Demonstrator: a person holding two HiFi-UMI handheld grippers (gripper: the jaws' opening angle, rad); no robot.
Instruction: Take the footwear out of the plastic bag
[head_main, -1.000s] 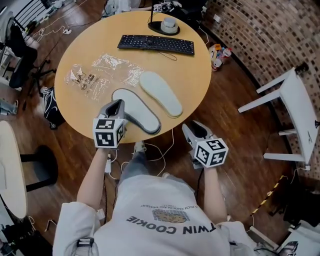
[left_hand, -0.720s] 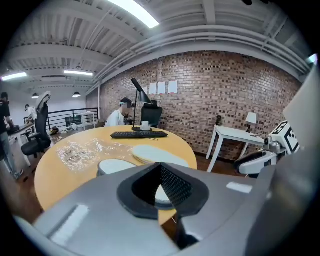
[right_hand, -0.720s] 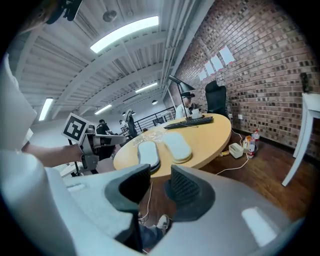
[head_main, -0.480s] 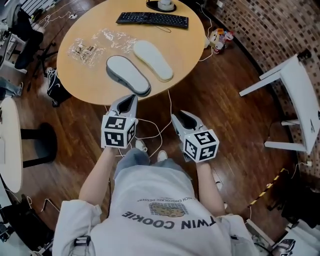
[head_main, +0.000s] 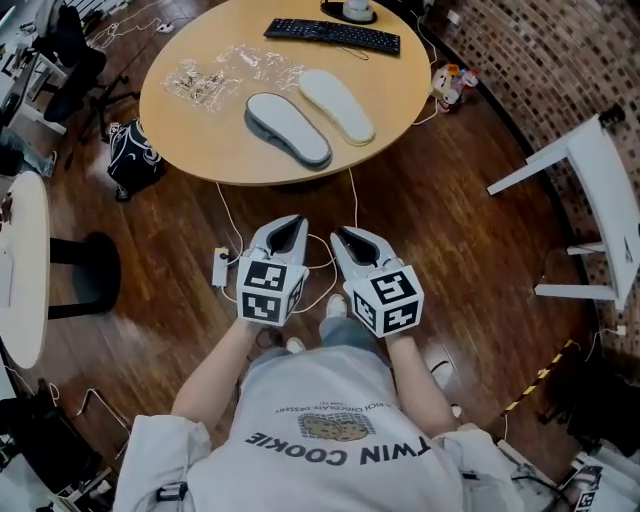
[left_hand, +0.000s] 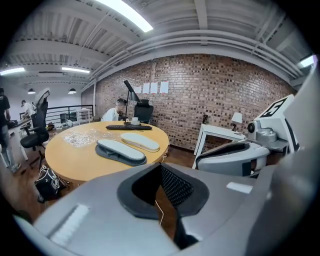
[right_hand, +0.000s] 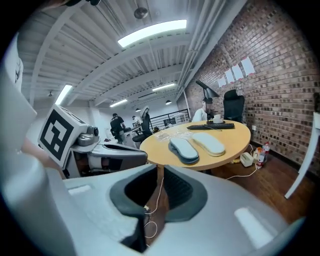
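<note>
Two flat slippers lie side by side on the round wooden table (head_main: 195, 125): a grey-edged one (head_main: 288, 128) and a cream one (head_main: 337, 105). The crumpled clear plastic bag (head_main: 225, 70) lies empty to their left. Both grippers hang over the wooden floor, well short of the table and close to each other. My left gripper (head_main: 289, 221) shows only a slim gap with nothing in it. My right gripper (head_main: 346, 233) has its jaws closing, also with nothing between them. The left gripper view shows the slippers (left_hand: 120, 149) ahead, and the right gripper view shows them (right_hand: 184, 148) too.
A black keyboard (head_main: 332, 33) and a lamp base sit at the table's far side. A black bag (head_main: 135, 160) lies on the floor at the left. Cables and a power strip (head_main: 221, 268) lie under the grippers. A white table (head_main: 600, 200) stands at the right.
The person has stepped back from the table. Both grippers came away from the slippers and drew together over the floor. The right jaws have narrowed.
</note>
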